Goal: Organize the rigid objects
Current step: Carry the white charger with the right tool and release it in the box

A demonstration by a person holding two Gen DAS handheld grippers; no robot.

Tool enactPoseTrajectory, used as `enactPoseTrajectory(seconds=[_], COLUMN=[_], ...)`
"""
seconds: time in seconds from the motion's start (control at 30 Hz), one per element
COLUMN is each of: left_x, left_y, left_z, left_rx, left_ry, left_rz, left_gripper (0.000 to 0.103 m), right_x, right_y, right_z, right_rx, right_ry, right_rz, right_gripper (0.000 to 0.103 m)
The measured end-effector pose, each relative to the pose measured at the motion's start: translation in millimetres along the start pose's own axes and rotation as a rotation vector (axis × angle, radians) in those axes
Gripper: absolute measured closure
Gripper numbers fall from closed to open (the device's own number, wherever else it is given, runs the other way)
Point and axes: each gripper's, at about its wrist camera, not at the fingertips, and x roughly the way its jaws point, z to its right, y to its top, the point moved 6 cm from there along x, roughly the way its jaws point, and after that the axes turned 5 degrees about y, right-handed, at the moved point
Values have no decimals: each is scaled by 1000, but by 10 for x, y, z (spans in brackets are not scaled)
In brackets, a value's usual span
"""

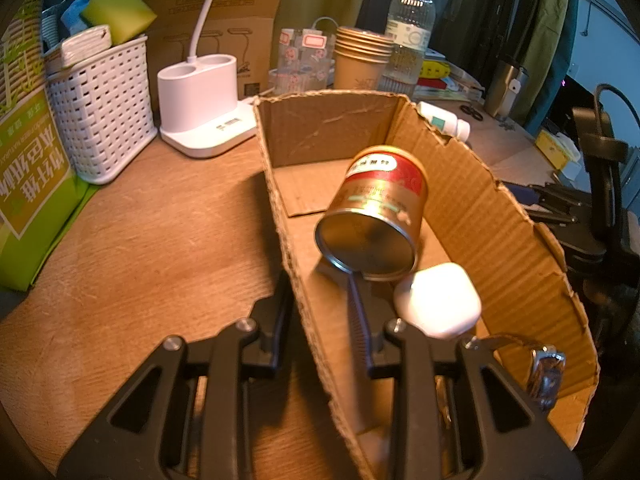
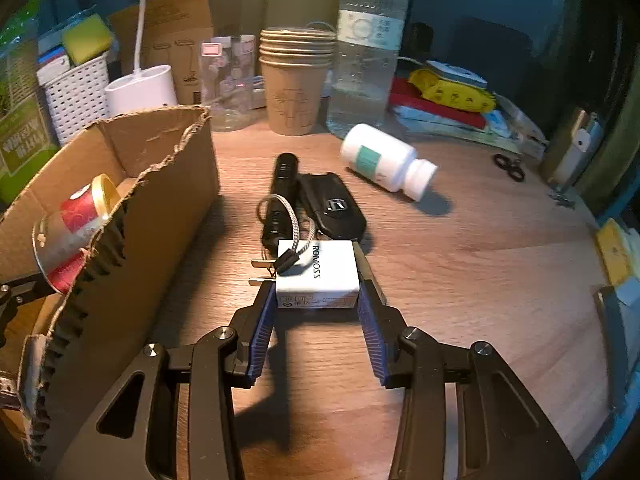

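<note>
White charger, right view only.

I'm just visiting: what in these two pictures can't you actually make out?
- Left wrist view: white rounded object inside the torn cardboard box, blurred; I can't tell what it is.
- Left wrist view: silver-buckled strap, the rest hidden behind the left gripper.
- Right wrist view: red-and-gold tin can, mostly hidden behind the box wall.
- Right wrist view: small print on the white ROMOSS charger block, too small to read.
</note>
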Motion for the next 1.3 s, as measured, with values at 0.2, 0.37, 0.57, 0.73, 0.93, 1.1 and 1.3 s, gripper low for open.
enactPoseTrajectory(seconds=[0.2, 0.37, 0.57, 0.73, 0.93, 1.1, 1.3], left_x=[0, 0, 0, 2, -1, 1, 2], left_y=[0, 0, 0, -1, 0, 1, 1], left_z=[0, 0, 0, 0, -1, 0, 0], left_rx=[0, 0, 0, 0, 0, 0, 0], left_ry=[0, 0, 0, 0, 0, 0, 0], left_rz=[0, 0, 0, 0, 0, 0, 0], left_gripper=[74, 74, 74, 74, 74, 74, 74], right_x=[-95, -78, -20, -5, 96, 105, 31], right_y=[-14, -59, -101, -76, -43, -53, -68], right_z=[117, 221, 233, 221, 202, 254, 299], right_rx=[-9, 7, 30, 61, 77, 111, 124], right_ry=[-111, -159, -126, -79, -53, -30, -39], right_rz=[19, 1, -27, -21, -41, -44, -24], right_gripper=[60, 60, 60, 34, 34, 35, 43])
